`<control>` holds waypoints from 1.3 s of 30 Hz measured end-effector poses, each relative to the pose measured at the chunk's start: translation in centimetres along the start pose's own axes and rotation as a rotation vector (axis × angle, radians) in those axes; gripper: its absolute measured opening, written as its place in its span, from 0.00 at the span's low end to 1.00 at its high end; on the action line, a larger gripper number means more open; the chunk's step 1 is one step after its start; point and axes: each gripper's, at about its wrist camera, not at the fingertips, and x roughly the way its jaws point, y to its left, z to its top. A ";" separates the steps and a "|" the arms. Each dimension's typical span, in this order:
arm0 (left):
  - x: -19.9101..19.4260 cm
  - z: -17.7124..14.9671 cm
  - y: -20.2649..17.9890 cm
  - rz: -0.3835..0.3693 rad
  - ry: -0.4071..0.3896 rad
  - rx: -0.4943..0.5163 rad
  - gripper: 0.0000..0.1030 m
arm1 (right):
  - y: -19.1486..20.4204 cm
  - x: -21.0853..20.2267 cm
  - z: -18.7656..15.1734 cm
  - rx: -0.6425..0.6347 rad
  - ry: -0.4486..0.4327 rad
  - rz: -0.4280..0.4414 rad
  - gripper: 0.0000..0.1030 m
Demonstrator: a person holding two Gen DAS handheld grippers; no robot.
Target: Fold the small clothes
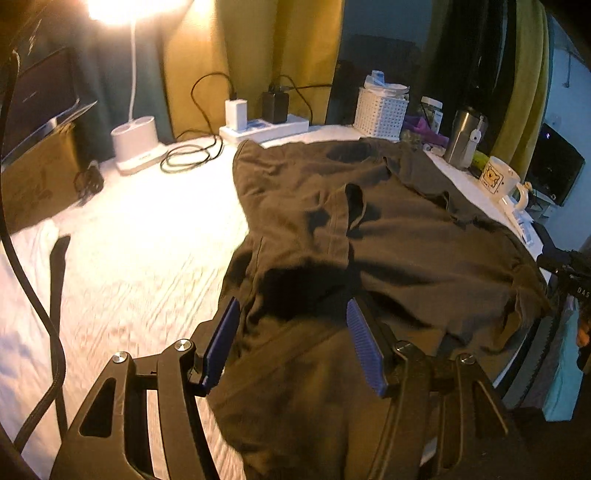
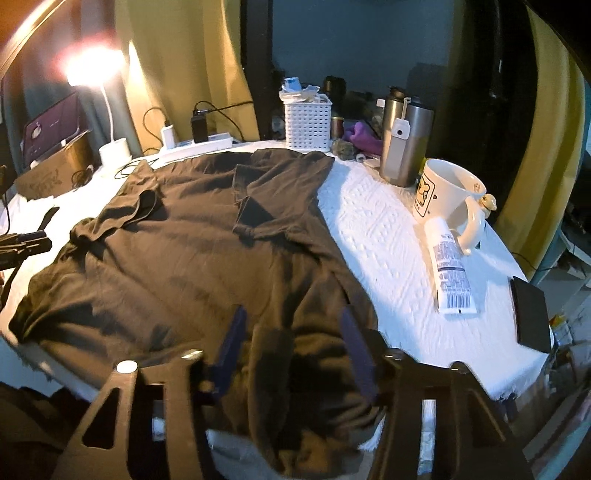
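White-covered desk (image 2: 373,236), lamp-lit and cluttered at its rim, carries the dark brown cotton T-shirt (image 2: 192,258) spread rumpled with one sleeve flopped inward, folding judged barely begun; left tongs (image 1: 291,332) and right tongs (image 2: 291,350) both part-open over its near hem, gripping nothing.

A lit desk lamp (image 1: 110,9) at eleven o'clock is the one strong light in both views, blown out to a white glare that washes the white table cover (image 1: 140,236) beneath it. Away from it the room is dim and colours turn murky. The dark garment (image 2: 192,251) carries soft shadows. Fisheye bending curves the edges, and the near cloth and pads look smeared by blur.
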 end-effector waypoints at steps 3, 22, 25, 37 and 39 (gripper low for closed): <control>-0.5 -1.6 0.5 0.009 0.009 -0.007 0.59 | 0.7 -0.3 -0.8 -0.007 0.005 0.027 0.46; -1.2 -6.6 4.4 0.057 0.039 -0.104 0.62 | 3.1 2.8 -3.2 -0.097 0.102 0.021 0.07; -0.4 -6.0 3.9 -0.002 0.026 -0.105 0.62 | 2.1 1.5 -3.3 -0.086 0.082 0.002 0.06; -4.1 -6.1 0.1 0.018 -0.070 0.005 0.07 | -2.4 -5.1 -3.3 0.004 -0.055 -0.036 0.06; -6.0 -6.1 -0.8 0.012 -0.110 0.028 0.07 | -2.7 -6.0 -3.2 0.010 -0.079 -0.040 0.06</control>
